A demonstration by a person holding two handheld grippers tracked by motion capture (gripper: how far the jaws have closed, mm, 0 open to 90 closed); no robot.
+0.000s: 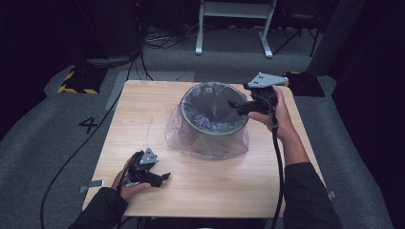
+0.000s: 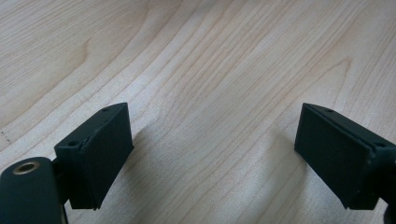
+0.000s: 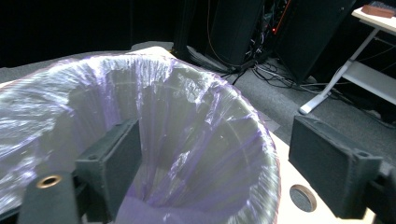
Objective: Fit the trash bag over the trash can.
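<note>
**Two hand-held grippers at a lined bin on a wooden table**

A square, light wooden table (image 1: 210,191) stood on grey carpet, seen from above. Near the middle of its far half sat a round grey waste bin (image 1: 213,129). A thin, translucent purple-tinted plastic bag liner (image 1: 191,136) was fitted inside it, folded over the rim and draped loosely down the outside onto the tabletop.

The person's right hand (image 1: 274,114) held the right gripper (image 1: 235,106) at the bin's right rim, raised off the table, with its tip reaching over the opening. From the right gripper view, its two black jaws stood wide apart and gripped nothing. One jaw sat over the lined inside of the bin (image 3: 187,154); the other sat outside the rim, above the table edge. The crinkled liner (image 3: 140,88) covered the inner wall.

The person's left hand (image 1: 125,183) held the left gripper (image 1: 165,177) low at the near left corner of the table, well apart from the bin. In the left gripper view, its jaws were spread wide over bare wood grain (image 2: 205,70), holding nothing.

A dark cable (image 1: 278,162) trailed from the right gripper along the forearm.
</note>
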